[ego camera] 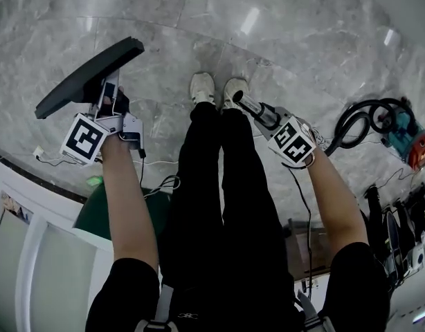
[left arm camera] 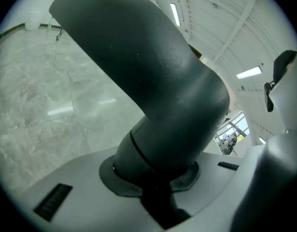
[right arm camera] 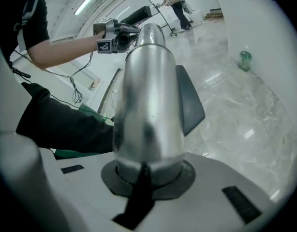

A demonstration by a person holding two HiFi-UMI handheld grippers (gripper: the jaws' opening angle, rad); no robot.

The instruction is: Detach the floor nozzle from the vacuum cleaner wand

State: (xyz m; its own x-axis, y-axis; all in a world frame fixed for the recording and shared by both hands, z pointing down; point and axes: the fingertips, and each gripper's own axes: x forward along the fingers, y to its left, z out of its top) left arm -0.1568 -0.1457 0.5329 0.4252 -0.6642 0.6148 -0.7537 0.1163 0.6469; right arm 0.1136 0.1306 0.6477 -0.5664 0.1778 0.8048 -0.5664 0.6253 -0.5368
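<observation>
Left gripper [ego camera: 110,93]: fingers clenched on the round neck of the floor nozzle [ego camera: 88,78], which fills the left gripper view.
Floor nozzle: dark, with a flat head that is tilted. It is held in the air at the person's left, above the marble floor [ego camera: 302,40]. It is detached and well apart from the wand [ego camera: 251,106].
Right gripper [ego camera: 266,118]: fingers clenched round the silver wand near its free end.
Wand: a dark tab sits on the side of the tube. In the head view the free end lies just beside the person's shoes [ego camera: 202,88].
Hose [ego camera: 365,120]: black, looped on the floor at the right, beside a teal and red unit [ego camera: 410,137].
</observation>
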